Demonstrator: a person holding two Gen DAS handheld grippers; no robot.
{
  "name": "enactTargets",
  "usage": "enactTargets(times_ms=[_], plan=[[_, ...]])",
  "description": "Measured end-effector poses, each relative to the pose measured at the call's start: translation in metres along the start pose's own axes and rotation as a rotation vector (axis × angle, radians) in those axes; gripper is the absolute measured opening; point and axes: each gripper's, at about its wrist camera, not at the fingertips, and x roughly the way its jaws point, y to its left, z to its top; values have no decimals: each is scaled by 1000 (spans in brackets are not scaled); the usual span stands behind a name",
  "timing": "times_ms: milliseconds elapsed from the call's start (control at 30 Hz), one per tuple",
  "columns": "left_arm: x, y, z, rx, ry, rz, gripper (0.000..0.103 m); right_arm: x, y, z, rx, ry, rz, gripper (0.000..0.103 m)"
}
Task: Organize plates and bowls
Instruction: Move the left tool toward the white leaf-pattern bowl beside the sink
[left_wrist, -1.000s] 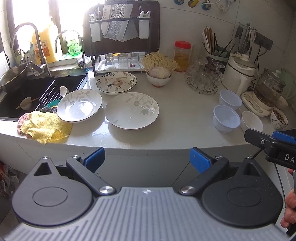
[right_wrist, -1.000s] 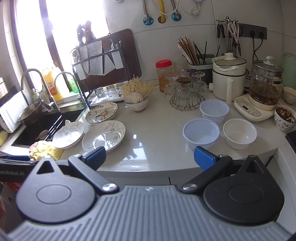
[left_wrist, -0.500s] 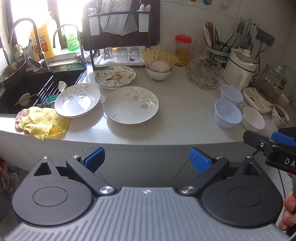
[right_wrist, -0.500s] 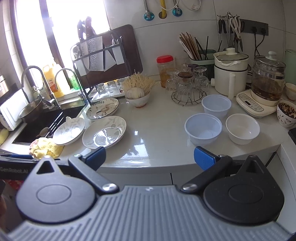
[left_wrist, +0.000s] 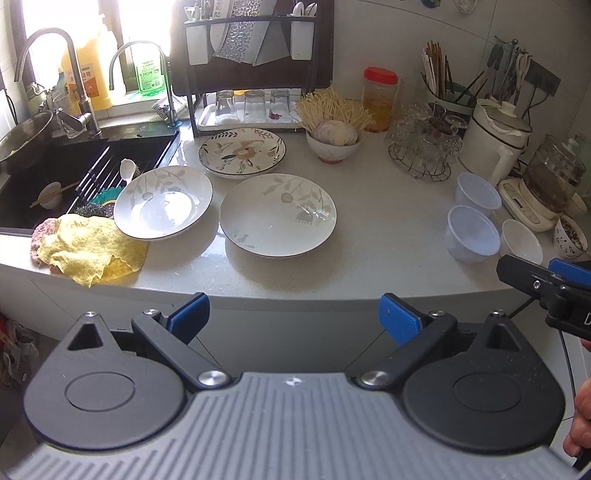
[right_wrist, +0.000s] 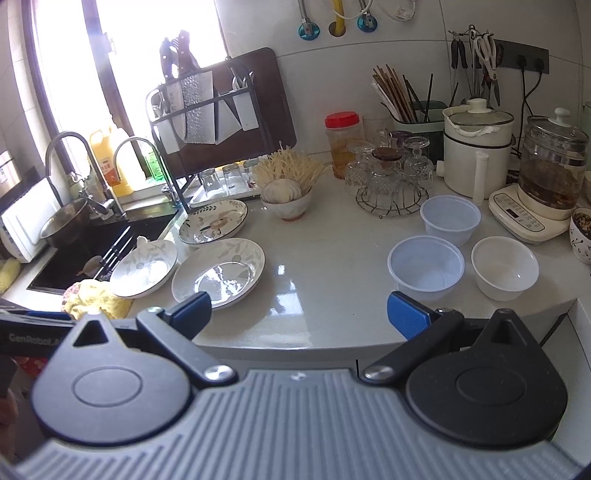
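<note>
So both pairs of my fingers are spread wide and carry nothing: the left fingers and the right fingers hang short of the tabletop edge, held back where I can take in all the crockery before choosing.

Ahead of my left fingers lies a large leaf-print plate. Just to its left a second leaf-print plate rests with one rim up on a yellow cloth, so it sits tilted. Beyond both is a flowered plate.

Ahead of my right fingers and a little to the right stand two clear plastic bowls, with a white bowl just beside them.

Plates gather by the sink and bowls sit apart, so stacking each kind looks likely.
</note>
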Motion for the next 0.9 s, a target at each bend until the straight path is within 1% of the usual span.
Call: enactTargets(times_ms=[300, 400, 467, 500, 600, 733, 800, 900], plan=[[31, 25, 29, 5, 11, -13, 100, 26, 19, 9, 3, 11, -23, 103], [40, 32, 38, 13, 7, -18, 100, 32, 27, 11, -12, 6, -9, 103], [47, 38, 44, 18, 11, -22, 100, 37, 35, 10, -37, -10, -19, 103], [50, 40, 47, 21, 15, -24, 100, 41, 39, 10, -42, -1, -22, 103], [60, 50, 52, 35, 6, -22, 100, 47, 47, 7, -45, -4, -2, 103], [74, 68, 58, 32, 7, -32, 100, 62, 59, 2, -52, 9, -16, 103], [81, 79, 59, 32, 9, -32, 100, 67, 66, 0, -40, 2, -22, 103], [97, 99, 63, 17, 32, -60, 100, 75, 81, 0, -37, -3, -50, 103]])
